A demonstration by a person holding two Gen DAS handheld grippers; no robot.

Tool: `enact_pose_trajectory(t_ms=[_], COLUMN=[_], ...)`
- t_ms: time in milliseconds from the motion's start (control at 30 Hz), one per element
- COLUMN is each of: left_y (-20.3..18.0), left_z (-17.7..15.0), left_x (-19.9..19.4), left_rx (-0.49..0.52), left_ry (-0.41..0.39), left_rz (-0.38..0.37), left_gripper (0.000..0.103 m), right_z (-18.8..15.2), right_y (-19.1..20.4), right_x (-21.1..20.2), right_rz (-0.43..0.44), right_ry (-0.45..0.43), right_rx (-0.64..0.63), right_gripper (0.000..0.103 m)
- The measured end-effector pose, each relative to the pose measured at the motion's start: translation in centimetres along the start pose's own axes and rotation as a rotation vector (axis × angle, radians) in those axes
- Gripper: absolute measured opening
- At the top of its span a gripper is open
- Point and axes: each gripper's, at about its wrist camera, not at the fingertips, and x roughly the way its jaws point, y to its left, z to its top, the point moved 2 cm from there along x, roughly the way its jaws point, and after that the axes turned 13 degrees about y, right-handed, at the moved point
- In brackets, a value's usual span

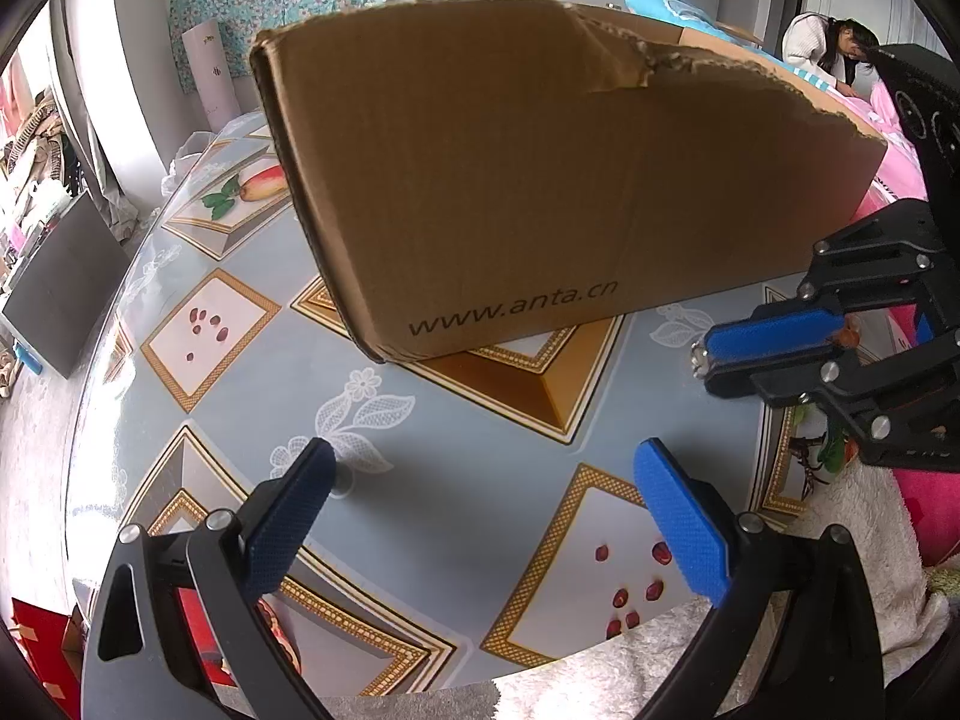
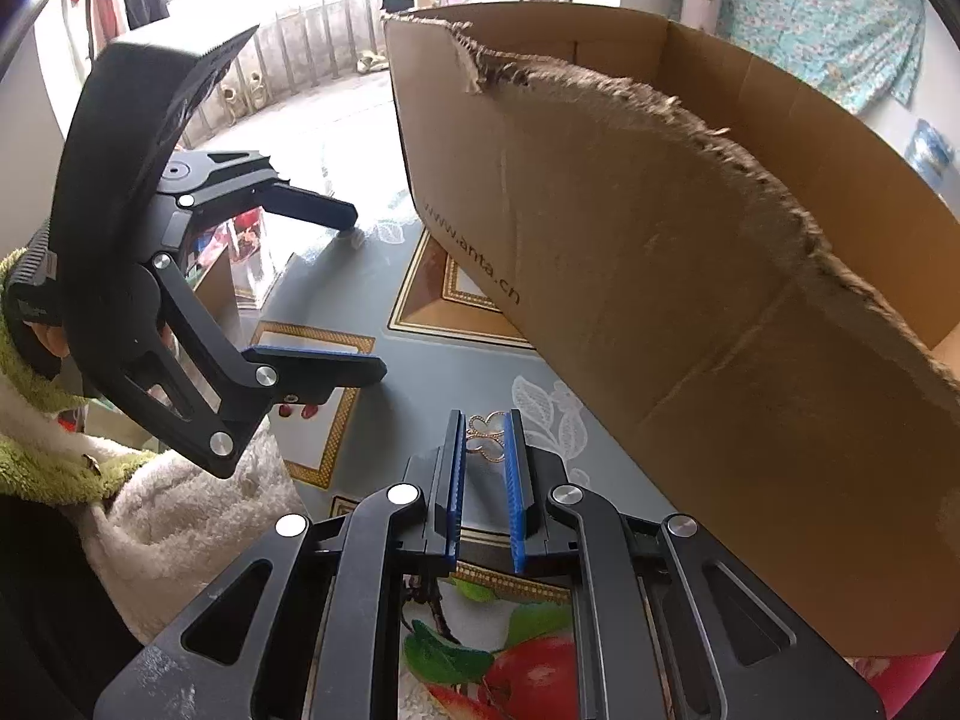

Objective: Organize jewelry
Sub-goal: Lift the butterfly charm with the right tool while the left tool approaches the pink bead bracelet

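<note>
A small gold openwork jewelry piece (image 2: 487, 437) sits pinched between the blue pads (image 2: 513, 468) of my right gripper (image 2: 486, 429), just above the patterned tablecloth. The left wrist view catches that gripper (image 1: 702, 363) at the right edge, its jaws close together. My left gripper (image 1: 480, 480) stands open over the table with nothing between its fingers; the right wrist view has it (image 2: 369, 294) to the left of the right one. A brown cardboard box (image 1: 540, 180) with a torn rim stands right behind both grippers, its open top visible (image 2: 750, 138).
A glossy tablecloth (image 1: 420, 468) with fruit and diamond prints covers the round table. Fluffy white sleeves (image 2: 180, 516) lie at its near edge. A person (image 1: 828, 42) sits far behind the box. Floor clutter lies off the table's left side (image 1: 54, 276).
</note>
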Motion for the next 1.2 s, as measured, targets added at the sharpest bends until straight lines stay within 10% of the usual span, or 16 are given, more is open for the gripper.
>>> enact_pose_trajectory(t_ms=[433, 633, 1200], left_y=[-1.3, -6.2, -18.8], left_z=[-0.5, 0.5, 5.8], left_x=[-1.4, -3.2, 0.3], left_rx=[-0.015, 0.076, 0.295], left_ry=[-0.065, -0.148, -0.065], left_rz=[0.065, -0.042, -0.15], left_gripper=[0.098, 0.096, 0.045], right_z=[-7.3, -11.0, -15.0], right_y=[-2.7, -4.6, -6.7], right_x=[-5.9, -8.8, -10.3], right_rz=[-0.067, -0.139, -0.178], right_ry=[-0.09, -0.142, -0.224], right_rx=[0.315, 0.465, 0.561], right_gripper=[0.011, 0.011, 0.011])
